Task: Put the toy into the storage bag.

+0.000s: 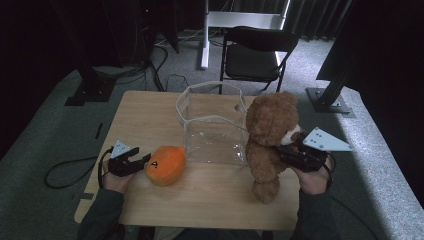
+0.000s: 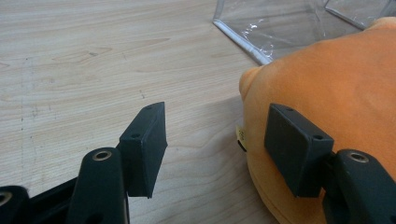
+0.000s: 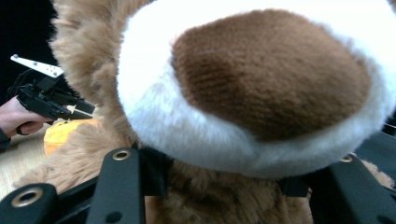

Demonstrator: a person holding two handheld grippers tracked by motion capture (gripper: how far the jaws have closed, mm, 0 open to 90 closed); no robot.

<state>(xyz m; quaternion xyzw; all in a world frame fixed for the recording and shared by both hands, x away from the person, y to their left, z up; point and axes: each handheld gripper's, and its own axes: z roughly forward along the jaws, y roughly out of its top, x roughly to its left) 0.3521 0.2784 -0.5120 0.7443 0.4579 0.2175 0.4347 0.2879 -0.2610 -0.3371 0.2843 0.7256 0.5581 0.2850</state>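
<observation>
The right gripper point(image 1: 289, 150) is clamped on the brown teddy bear point(image 1: 270, 135) — its two black jaws squeeze the fur just under the bear's white and brown snout point(image 3: 261, 79). The bear stands upright near the table's right edge, at about 3 o'clock from the middle of the wooden table point(image 1: 150, 115).

The left gripper point(image 1: 141, 161) is open. Its jaws are spread apart with bare table between them. One pad point(image 2: 299, 149) lies against the side of the orange plush toy point(image 1: 166, 164), and the other pad point(image 2: 144, 147) sits apart from it, so the toy is touched but not gripped. The orange toy lies on the table at about 8 o'clock from the middle, just right of the left gripper.

A clear plastic bag point(image 1: 212, 120) stands open between the two toys, at about 12 o'clock.

A small tag point(image 2: 240, 136) sticks out of the orange toy's seam — its writing is too small to read. The toy also has a small dark mark point(image 1: 155, 164) on its side.
</observation>
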